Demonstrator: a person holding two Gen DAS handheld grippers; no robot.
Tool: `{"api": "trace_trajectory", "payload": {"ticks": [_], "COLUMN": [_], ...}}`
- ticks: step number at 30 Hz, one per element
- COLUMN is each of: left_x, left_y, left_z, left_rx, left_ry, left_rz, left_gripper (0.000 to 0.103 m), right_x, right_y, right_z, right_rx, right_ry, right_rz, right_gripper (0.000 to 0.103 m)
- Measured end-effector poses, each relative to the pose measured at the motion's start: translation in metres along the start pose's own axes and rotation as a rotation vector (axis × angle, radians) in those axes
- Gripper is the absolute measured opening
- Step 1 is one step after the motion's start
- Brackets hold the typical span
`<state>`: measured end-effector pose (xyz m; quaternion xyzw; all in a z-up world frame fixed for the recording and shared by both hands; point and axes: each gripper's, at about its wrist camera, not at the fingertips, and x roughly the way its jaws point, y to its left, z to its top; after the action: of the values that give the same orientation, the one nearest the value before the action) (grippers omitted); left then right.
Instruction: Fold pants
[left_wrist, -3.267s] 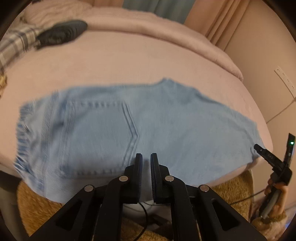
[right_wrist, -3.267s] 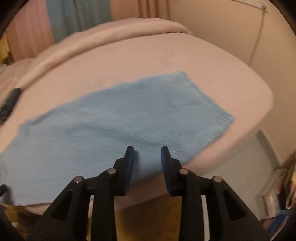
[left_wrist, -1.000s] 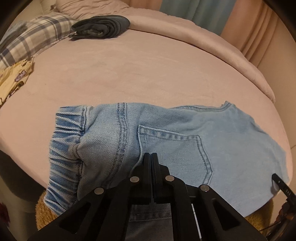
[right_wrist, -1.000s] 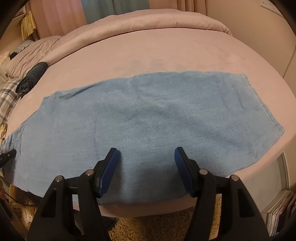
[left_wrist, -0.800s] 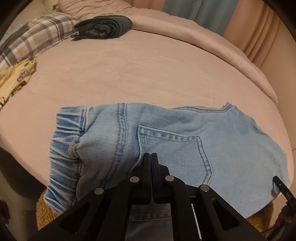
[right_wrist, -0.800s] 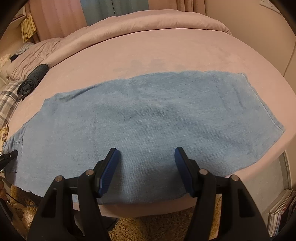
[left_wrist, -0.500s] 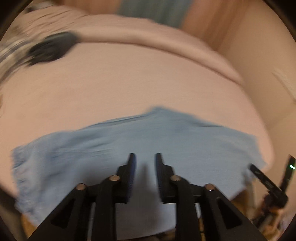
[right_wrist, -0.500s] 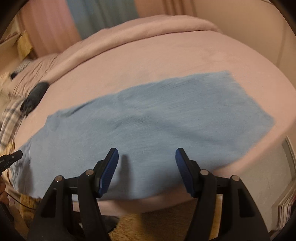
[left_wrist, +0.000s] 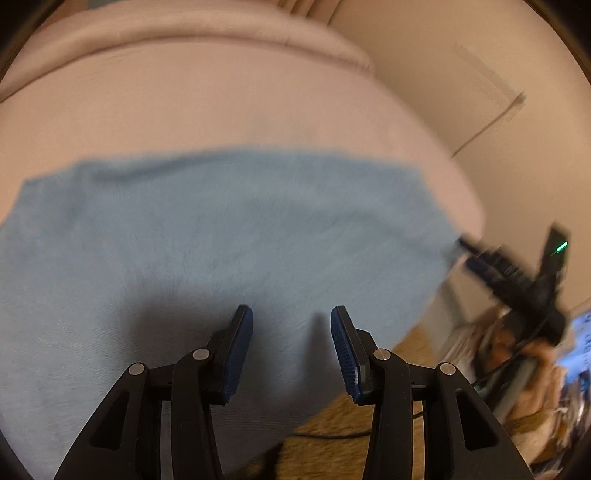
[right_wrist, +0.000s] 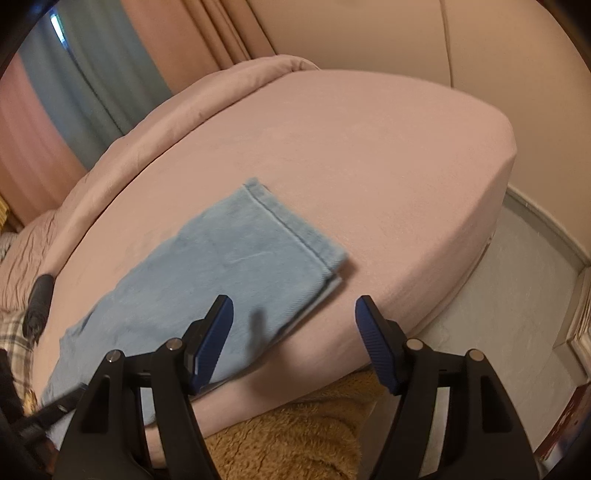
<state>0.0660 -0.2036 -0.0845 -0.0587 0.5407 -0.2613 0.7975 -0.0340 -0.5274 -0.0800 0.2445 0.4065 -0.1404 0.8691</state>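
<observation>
Pants flat near bed edge, left hand-held gripper released, right hand-held gripper released

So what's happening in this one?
A person with a handheld gripper in each hand is folding light blue denim pants laid lengthwise along the near edge of a pink bed. Both the left gripper and the right gripper are open and hold nothing, hovering above the fabric. The right one is near the hem end.

Dim warm light, motion blur (left worse), fisheye
</observation>
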Motion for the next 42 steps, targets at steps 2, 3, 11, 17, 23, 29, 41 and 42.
{"api": "trace_trajectory", "payload": {"ticks": [2,3,11,17,23,29,41,42], "left_x": [0.000,0.000,0.000,-0.024,-0.048,-0.007,0.003,-0.003], "left_y": [0.001,0.000,-0.011,-0.010,-0.043,-0.054,-0.054,-0.053], "left_z": [-0.007,-0.008,-0.013,0.022,0.078,0.101,0.104,0.103], "left_rx": [0.006,0.010,0.012,-0.043,-0.032,-0.110,-0.114,-0.103], "left_ry": [-0.042,-0.044,-0.051,-0.047,-0.087,0.059,0.021,0.010], "left_rz": [-0.006,-0.001,0.004,-0.120,-0.317,-0.364,-0.269,-0.262], "left_gripper": [0.044,0.044,0.044,0.045,0.060,0.060,0.004,0.004], "right_x": [0.008,0.010,0.028,-0.001,-0.035,-0.028,-0.035,-0.036], "right_y": [-0.007,-0.009,0.001,0.029,0.084,0.118,0.137,0.139], "right_z": [0.000,-0.001,-0.001,0.009,0.000,-0.022,-0.045,-0.044], "right_rx": [0.054,0.072,0.108,0.010,-0.139,-0.229,-0.360,-0.371], "right_ry": [0.002,0.002,-0.018,-0.116,-0.160,-0.099,-0.044,-0.045], "right_rz": [0.023,0.040,0.036,0.035,0.249,0.319,0.353,0.354], "right_gripper": [0.064,0.060,0.029,0.014,0.013,0.013,0.013,0.013]}}
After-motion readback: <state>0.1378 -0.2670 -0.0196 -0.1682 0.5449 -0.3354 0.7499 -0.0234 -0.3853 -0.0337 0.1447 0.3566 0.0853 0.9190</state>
